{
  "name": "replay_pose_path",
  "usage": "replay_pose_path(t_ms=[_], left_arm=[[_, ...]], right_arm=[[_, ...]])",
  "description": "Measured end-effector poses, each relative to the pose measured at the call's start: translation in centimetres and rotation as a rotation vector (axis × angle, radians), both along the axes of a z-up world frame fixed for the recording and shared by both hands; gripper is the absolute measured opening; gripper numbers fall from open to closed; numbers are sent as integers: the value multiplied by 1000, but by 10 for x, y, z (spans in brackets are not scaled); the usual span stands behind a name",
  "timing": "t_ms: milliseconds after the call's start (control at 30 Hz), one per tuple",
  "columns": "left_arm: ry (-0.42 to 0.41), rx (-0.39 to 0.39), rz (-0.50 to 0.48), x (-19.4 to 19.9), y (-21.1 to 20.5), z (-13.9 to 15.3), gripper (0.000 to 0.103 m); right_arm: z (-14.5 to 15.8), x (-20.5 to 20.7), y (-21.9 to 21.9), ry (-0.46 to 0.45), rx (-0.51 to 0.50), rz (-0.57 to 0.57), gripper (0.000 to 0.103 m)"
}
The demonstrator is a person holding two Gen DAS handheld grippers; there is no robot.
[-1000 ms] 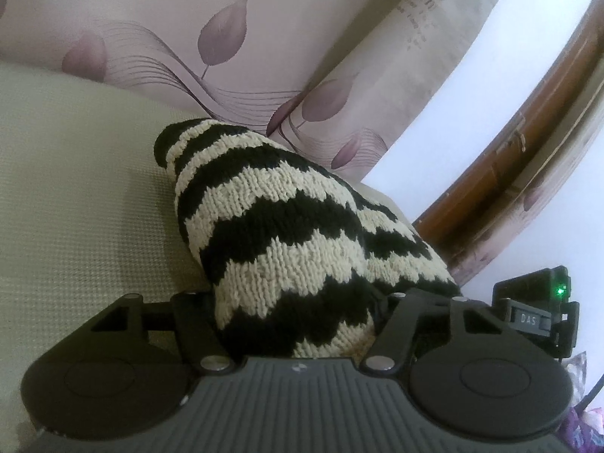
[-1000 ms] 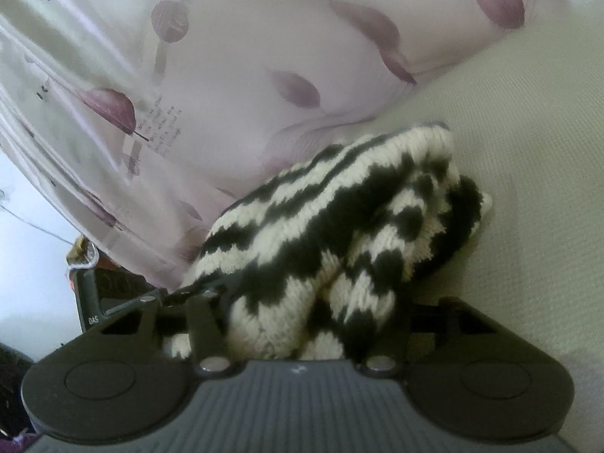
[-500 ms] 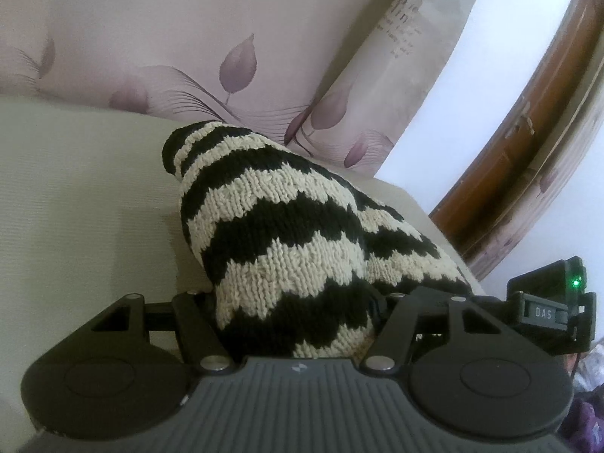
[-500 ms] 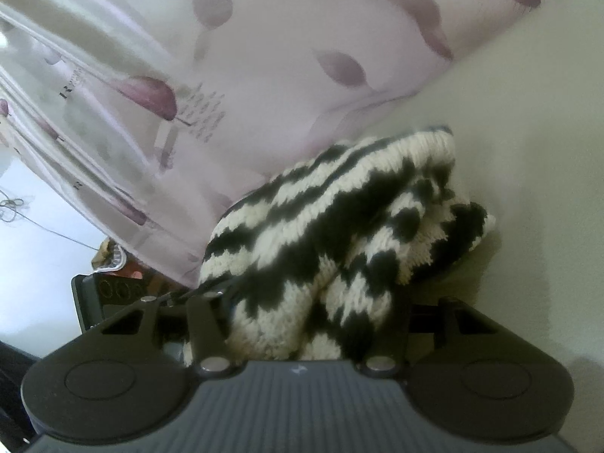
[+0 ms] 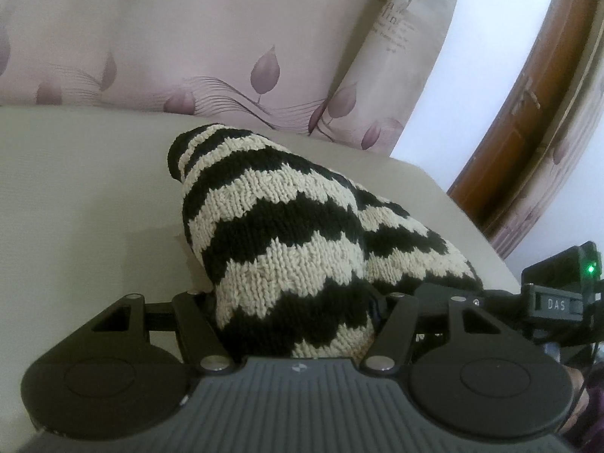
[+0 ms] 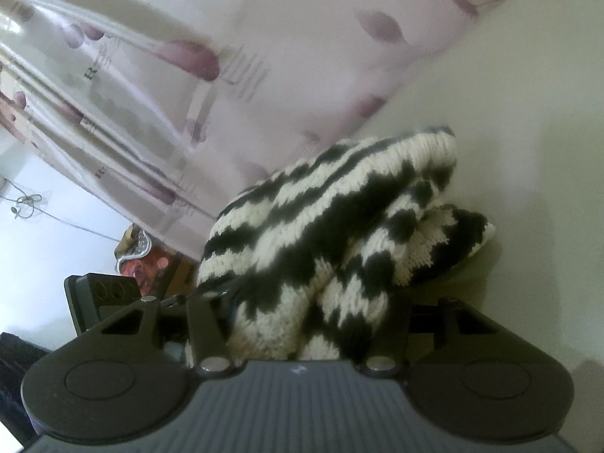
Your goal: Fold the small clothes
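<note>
Where knit garment [image 5: 287, 234] bunches, both grippers' fingertips vanish (right view blurred).

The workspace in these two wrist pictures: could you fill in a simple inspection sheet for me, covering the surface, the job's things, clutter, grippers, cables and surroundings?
Surface: pale textured cushion, plain, no stains seen.
Job's things: one black-and-cream zigzag knit garment, bunched and doubled over, held at two ends.
Clutter: nothing seen on the cushion.
Grippers: left gripper shut on the knit; right gripper shut on the knit too; the wool hides the fingers of both.
Cables: thin cord looped against the white wall, away from the work.
Surroundings: pink curtain with purple leaves behind; brown wooden door to the side; colourful item, too blurred to name.
</note>
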State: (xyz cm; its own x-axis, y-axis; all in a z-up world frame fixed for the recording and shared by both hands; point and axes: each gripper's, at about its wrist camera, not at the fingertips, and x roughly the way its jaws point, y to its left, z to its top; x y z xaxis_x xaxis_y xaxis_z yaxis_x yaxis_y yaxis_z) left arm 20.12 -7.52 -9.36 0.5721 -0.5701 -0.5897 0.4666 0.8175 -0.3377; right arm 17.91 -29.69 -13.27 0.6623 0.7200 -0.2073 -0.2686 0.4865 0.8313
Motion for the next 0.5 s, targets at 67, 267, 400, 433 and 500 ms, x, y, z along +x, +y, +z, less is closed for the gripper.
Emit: replay_pose_path(t_ms=[67, 267, 400, 433, 500], left_arm=[[-7, 15, 3, -9, 7, 0, 63], [-25, 55, 19, -30, 19, -4, 63], [-12, 57, 32, -39, 26, -10, 63], [-11, 60, 34, -42, 27, -12, 64], [-2, 60, 40, -45, 31, -16, 64]], right_arm=[[-2, -6, 7, 2, 3, 3, 53], [-8, -22, 22, 17, 8, 11, 53], [-13, -30, 30, 30, 6, 19, 53], [-14, -32, 32, 33, 5, 20, 53], [-17, -35, 35, 41, 3, 23, 53]])
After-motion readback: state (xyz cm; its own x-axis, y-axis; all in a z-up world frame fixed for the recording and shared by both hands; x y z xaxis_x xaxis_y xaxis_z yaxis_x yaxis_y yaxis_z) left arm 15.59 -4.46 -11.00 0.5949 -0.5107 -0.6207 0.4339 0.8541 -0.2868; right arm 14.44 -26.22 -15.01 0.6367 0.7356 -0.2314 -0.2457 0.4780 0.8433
